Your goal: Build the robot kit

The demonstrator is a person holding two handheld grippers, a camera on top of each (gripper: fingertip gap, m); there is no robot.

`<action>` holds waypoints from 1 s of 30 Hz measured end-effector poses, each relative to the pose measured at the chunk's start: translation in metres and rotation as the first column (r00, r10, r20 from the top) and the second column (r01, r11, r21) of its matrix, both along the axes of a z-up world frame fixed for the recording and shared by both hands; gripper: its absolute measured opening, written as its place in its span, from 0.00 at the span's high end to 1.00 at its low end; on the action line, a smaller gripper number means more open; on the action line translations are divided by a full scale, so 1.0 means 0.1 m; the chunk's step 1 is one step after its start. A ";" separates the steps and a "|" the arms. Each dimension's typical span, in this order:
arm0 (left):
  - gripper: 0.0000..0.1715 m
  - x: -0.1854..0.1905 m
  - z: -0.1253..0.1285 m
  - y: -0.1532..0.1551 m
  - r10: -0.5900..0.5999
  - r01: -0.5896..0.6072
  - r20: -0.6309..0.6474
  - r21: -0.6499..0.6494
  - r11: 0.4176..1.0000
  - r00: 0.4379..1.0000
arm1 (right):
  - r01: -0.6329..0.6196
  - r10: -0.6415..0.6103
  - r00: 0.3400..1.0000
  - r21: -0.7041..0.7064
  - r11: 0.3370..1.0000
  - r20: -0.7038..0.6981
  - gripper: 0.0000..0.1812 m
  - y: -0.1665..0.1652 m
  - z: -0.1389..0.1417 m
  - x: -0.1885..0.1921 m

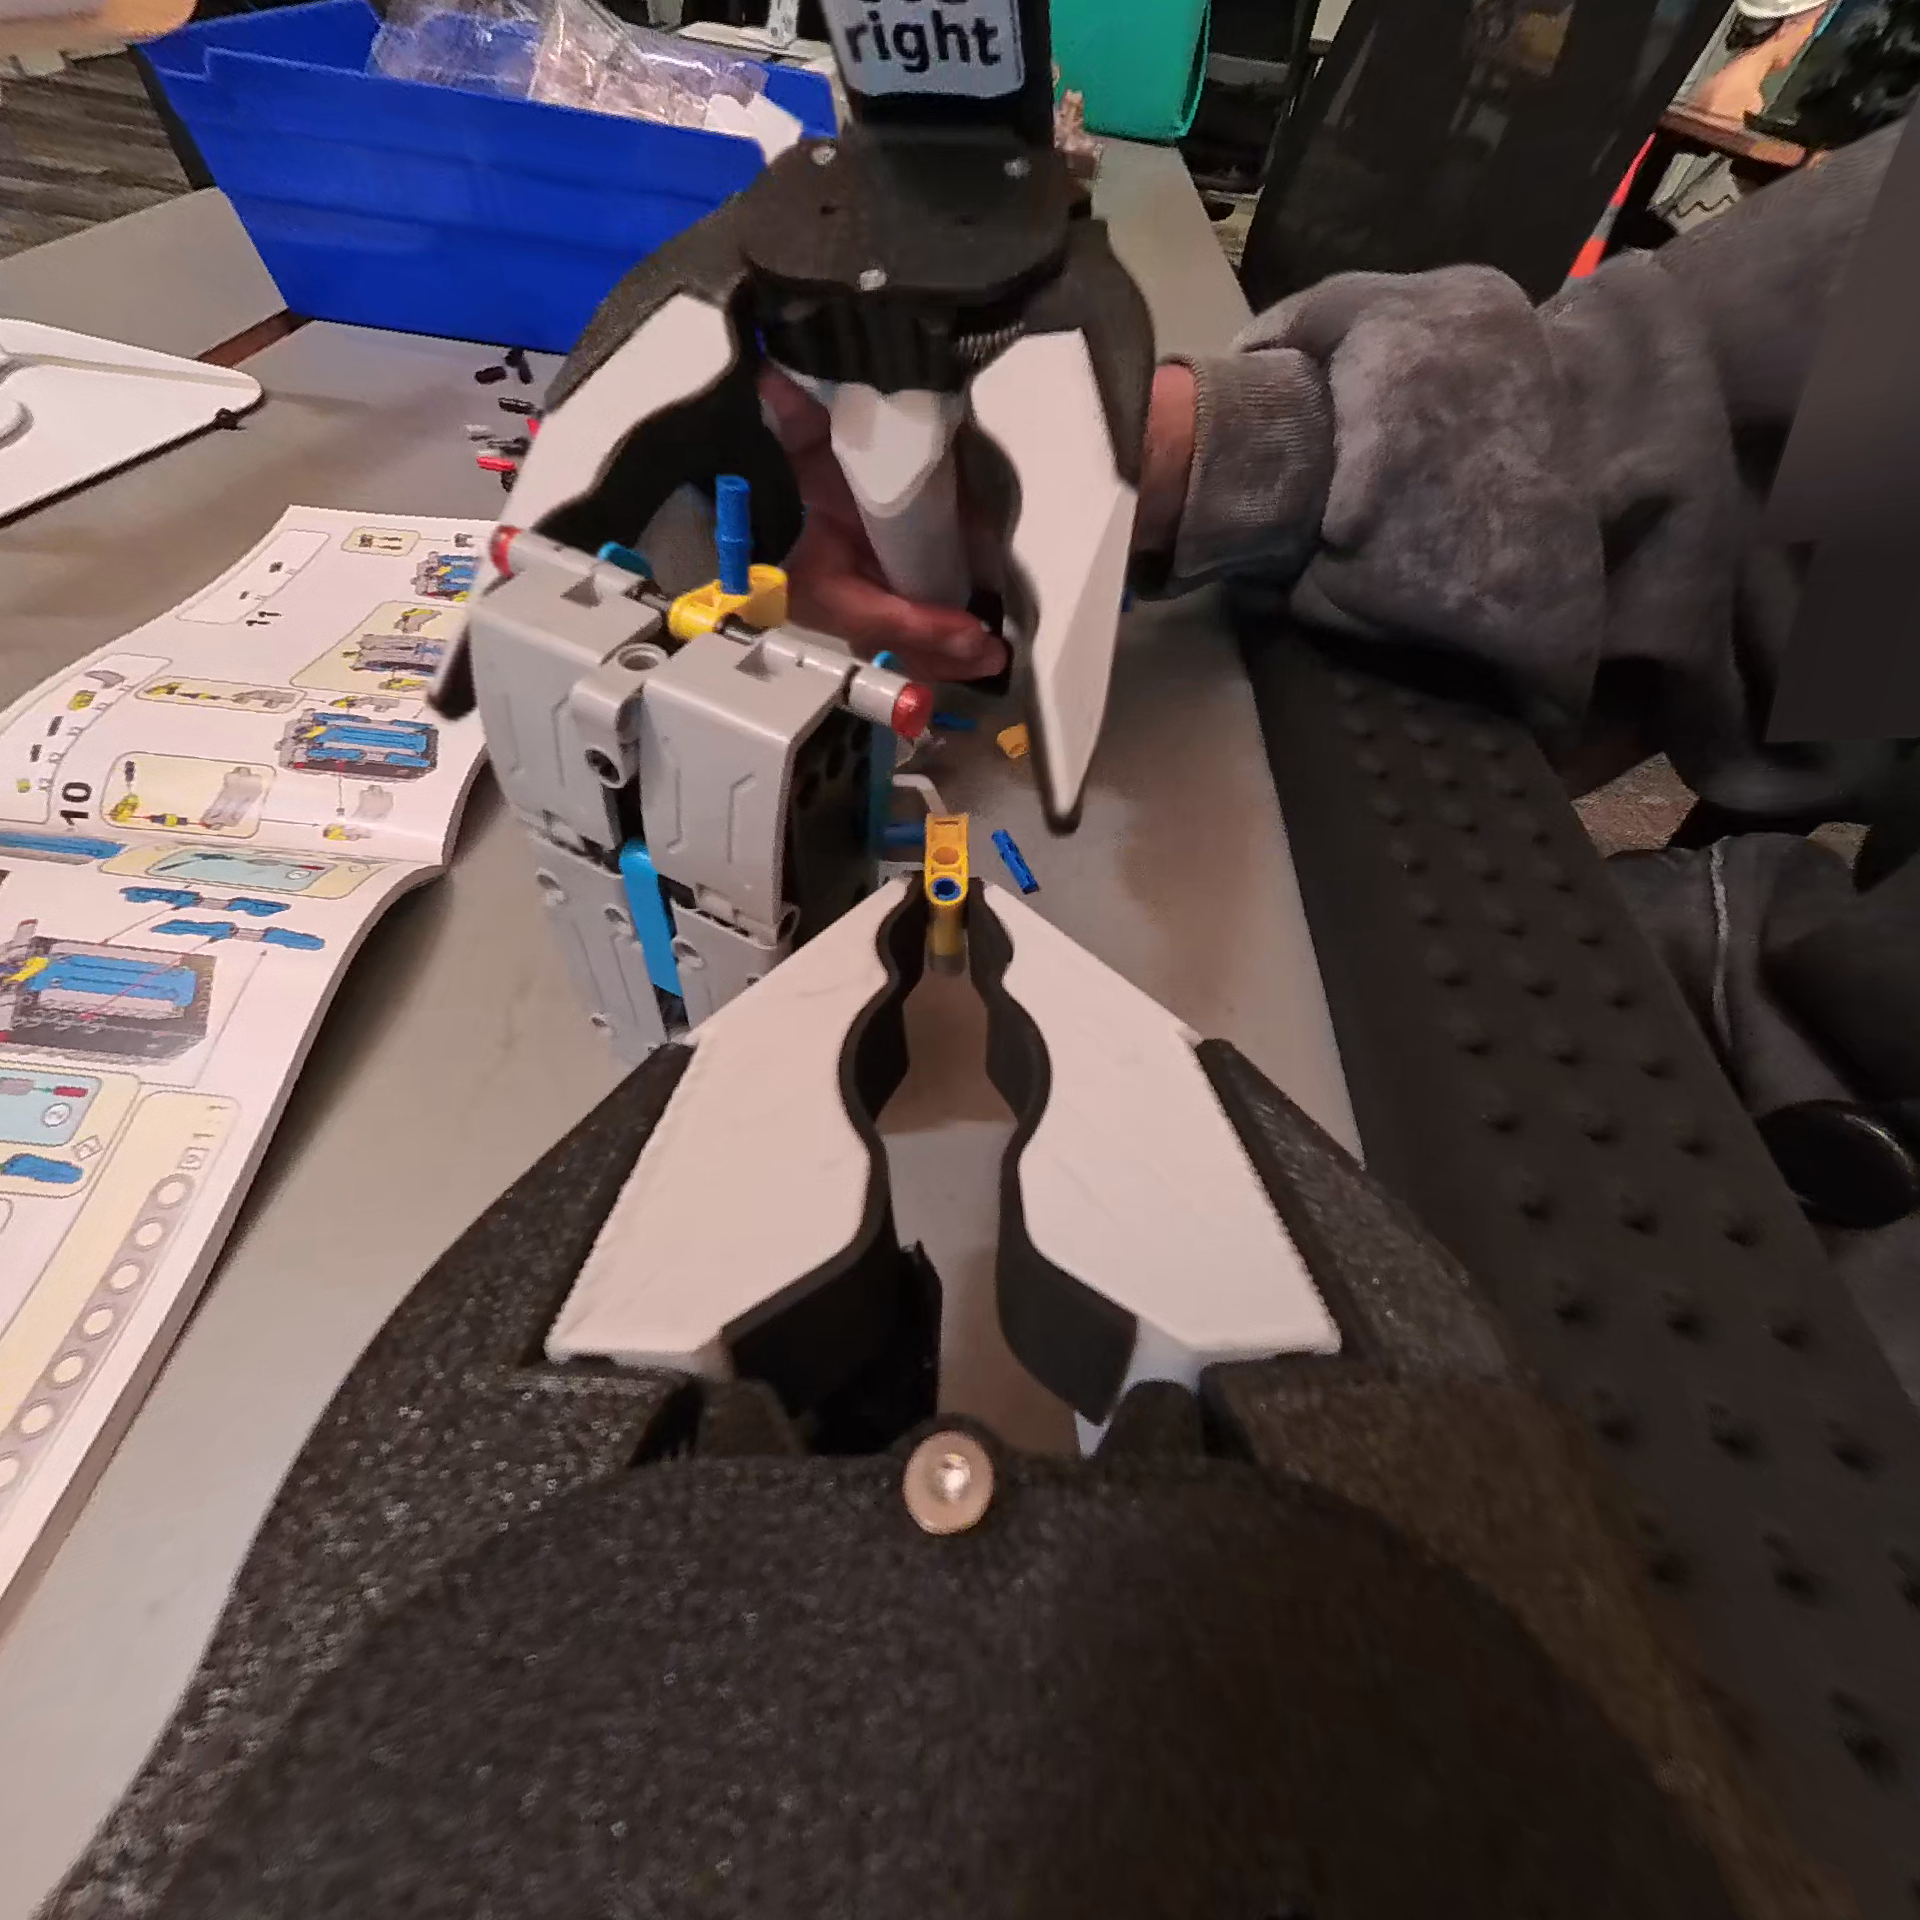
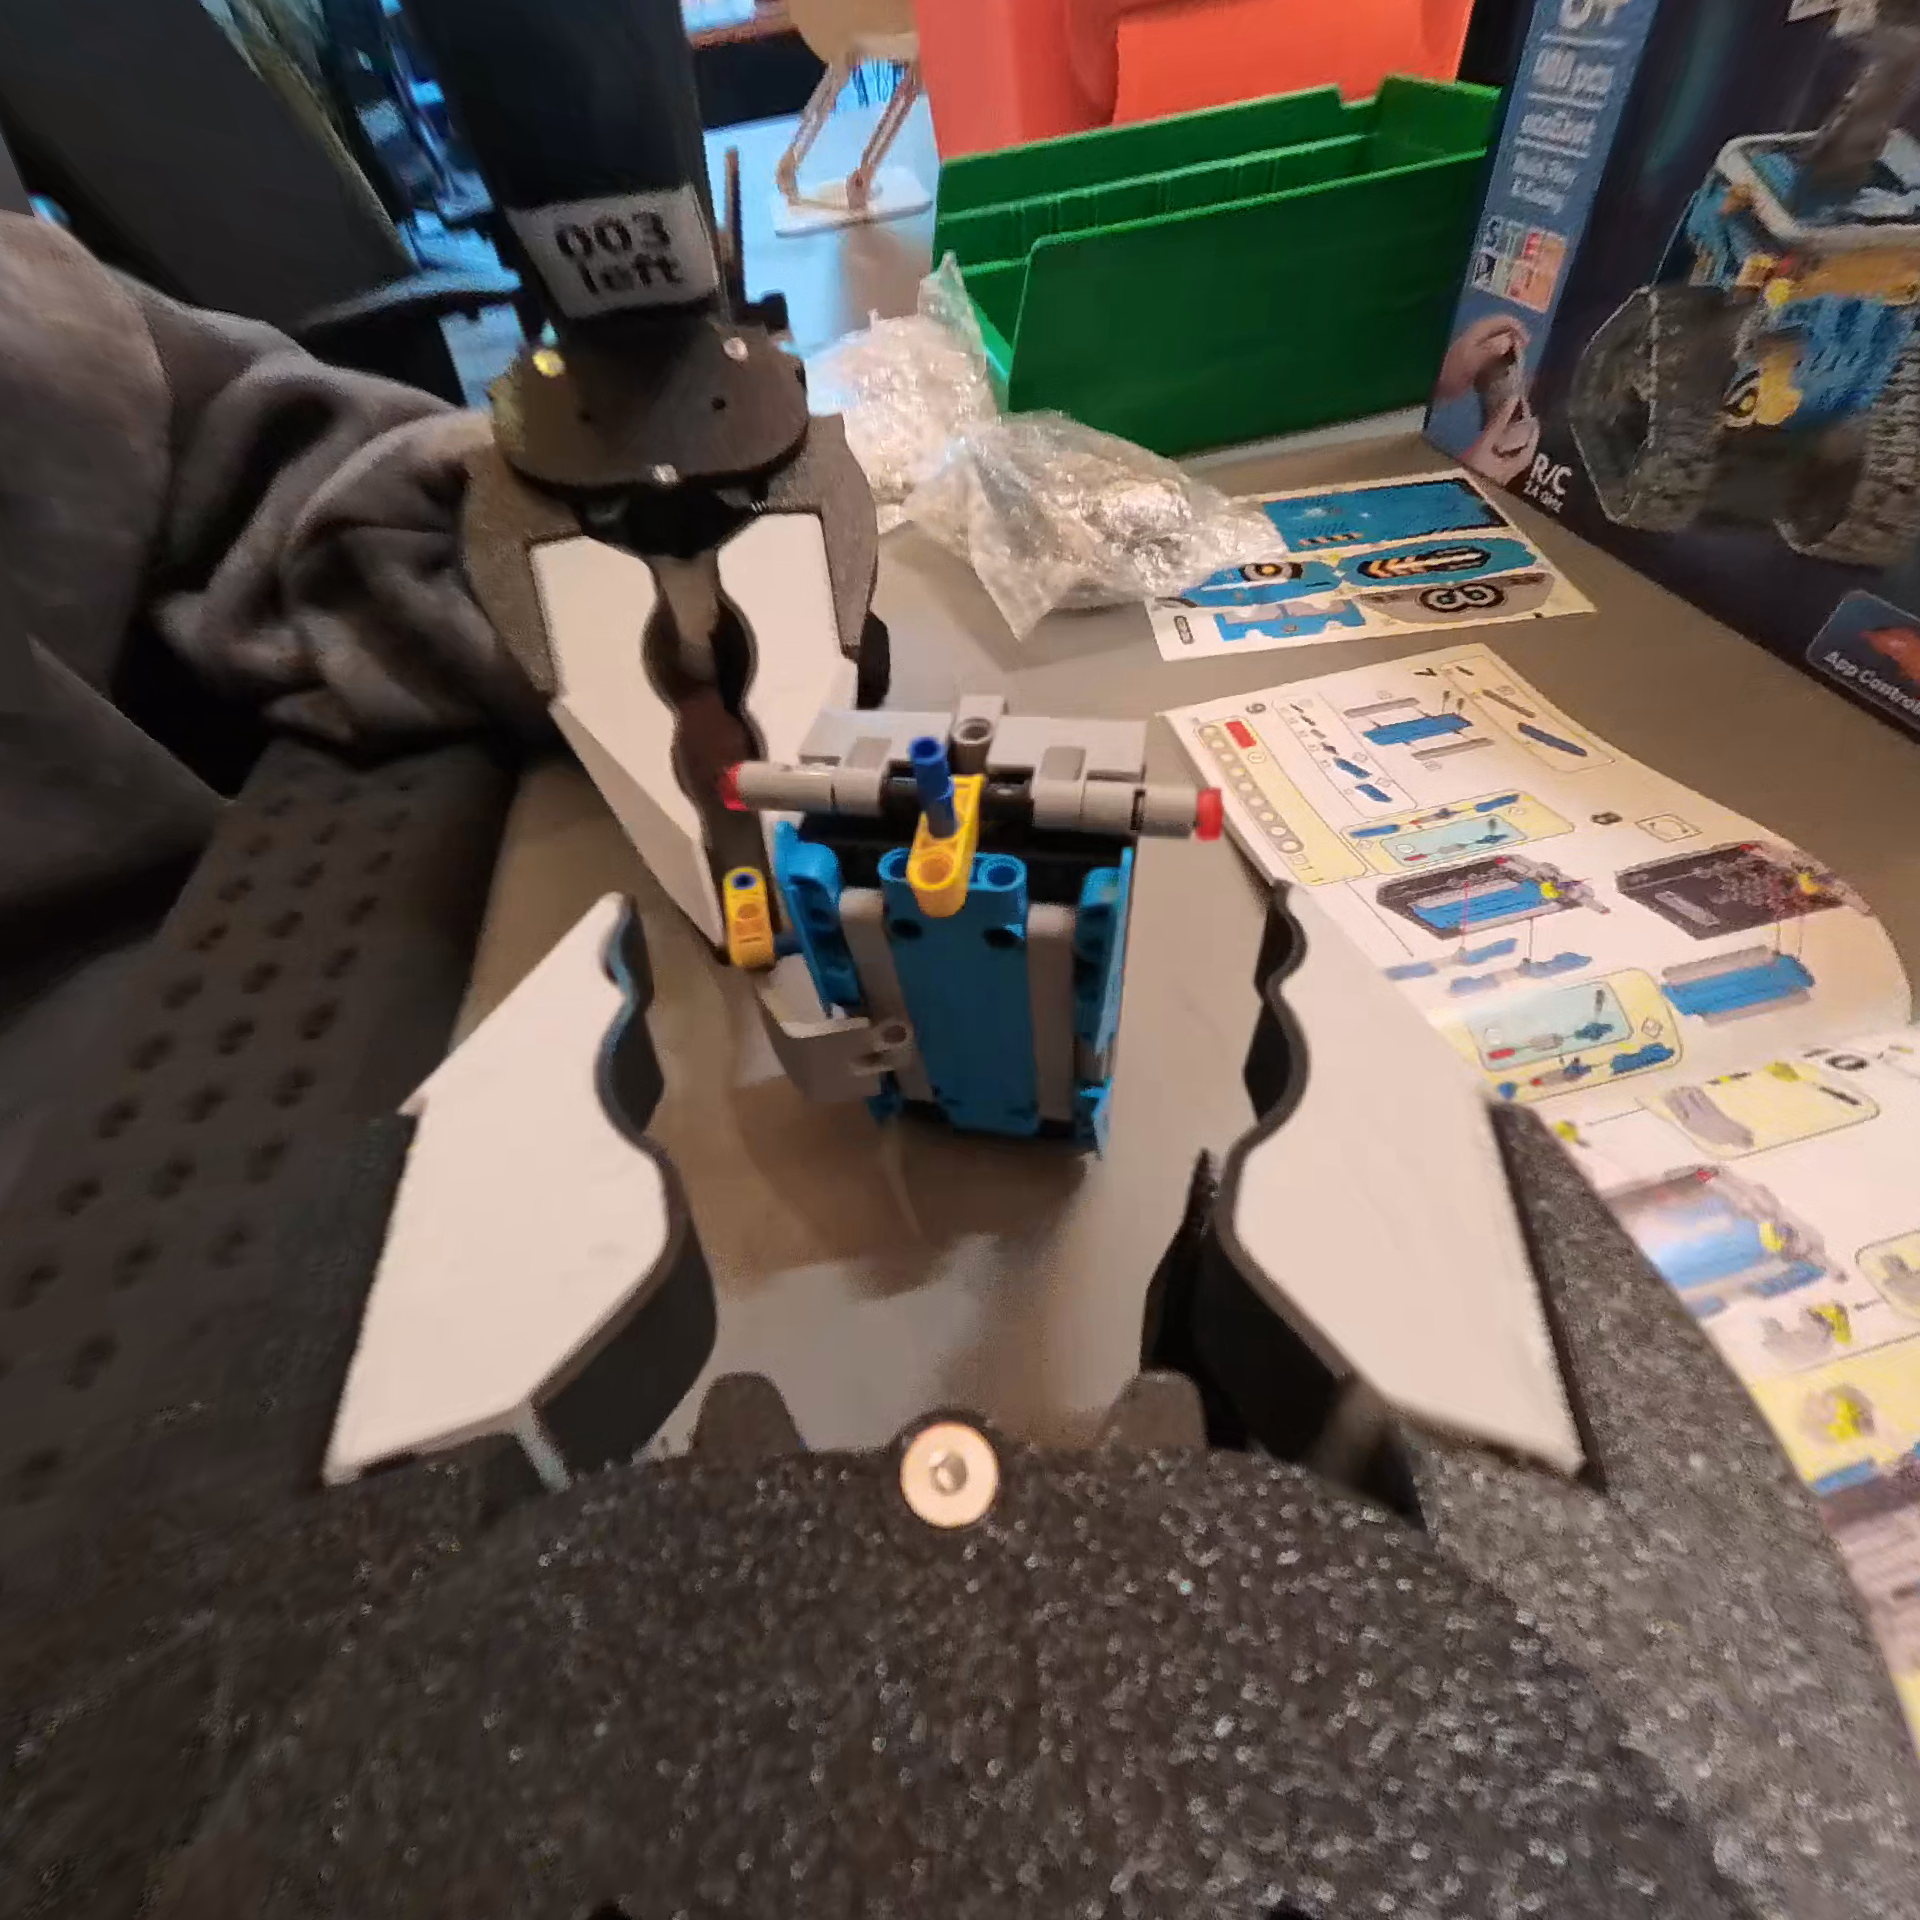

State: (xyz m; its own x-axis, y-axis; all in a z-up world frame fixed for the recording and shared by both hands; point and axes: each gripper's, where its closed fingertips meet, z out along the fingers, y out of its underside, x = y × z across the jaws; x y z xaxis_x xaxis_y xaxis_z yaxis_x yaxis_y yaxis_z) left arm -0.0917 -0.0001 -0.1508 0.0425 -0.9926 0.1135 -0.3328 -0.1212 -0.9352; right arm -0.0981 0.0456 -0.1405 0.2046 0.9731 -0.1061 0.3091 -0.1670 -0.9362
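A grey and blue brick model (image 1: 665,769) stands upright on the grey table (image 1: 436,1195). A grey axle with red ends runs across its top, with a yellow connector and a blue pin at its middle. My left gripper (image 1: 943,891) is shut on a small yellow connector (image 1: 945,920) with a blue pin in it. It holds the connector close beside the model's side; whether they touch I cannot tell. In the right wrist view the left gripper (image 2: 744,925) and its yellow connector (image 2: 746,914) are left of the model (image 2: 966,987). My right gripper (image 2: 945,912) is open wide and empty, its fingers on either side of the model.
An open instruction booklet (image 1: 208,831) lies left of the model. A blue bin (image 1: 436,229) stands behind, and small loose parts (image 1: 1013,860) lie on the table. The right wrist view shows a green bin (image 2: 1226,291), a plastic bag (image 2: 1039,499), a sticker sheet (image 2: 1371,571) and the kit box (image 2: 1714,312). A black perforated surface (image 1: 1507,1039) borders the table.
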 end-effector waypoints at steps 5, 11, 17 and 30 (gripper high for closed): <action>0.96 -0.04 -0.01 0.02 0.000 0.000 -0.003 -0.003 1.000 1.000 | -0.041 0.041 0.998 -0.006 0.999 0.050 0.44 0.04 -0.08 -0.13; 0.96 -0.10 -0.03 0.03 -0.019 0.019 -0.013 -0.001 1.000 1.000 | -0.067 0.067 0.995 -0.011 0.998 0.072 0.54 -0.01 -0.14 -0.12; 0.96 -0.16 -0.03 0.01 -0.058 0.058 -0.019 -0.014 0.998 0.998 | -0.085 0.086 0.995 -0.023 0.996 0.057 0.56 -0.03 -0.14 -0.14; 0.96 -0.23 -0.03 -0.12 -0.137 0.139 -0.043 0.038 0.990 0.990 | -0.162 0.164 0.986 -0.062 0.985 0.026 0.59 -0.18 -0.13 -0.14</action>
State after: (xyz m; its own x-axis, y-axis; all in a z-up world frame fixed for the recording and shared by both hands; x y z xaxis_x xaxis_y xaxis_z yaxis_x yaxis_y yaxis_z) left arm -0.1147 -0.0117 -0.1536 -0.0913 -0.9931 0.0740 -0.3813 -0.0338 -0.9238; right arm -0.1126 0.0276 -0.1532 0.0481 0.9858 -0.1610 0.3652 -0.1673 -0.9157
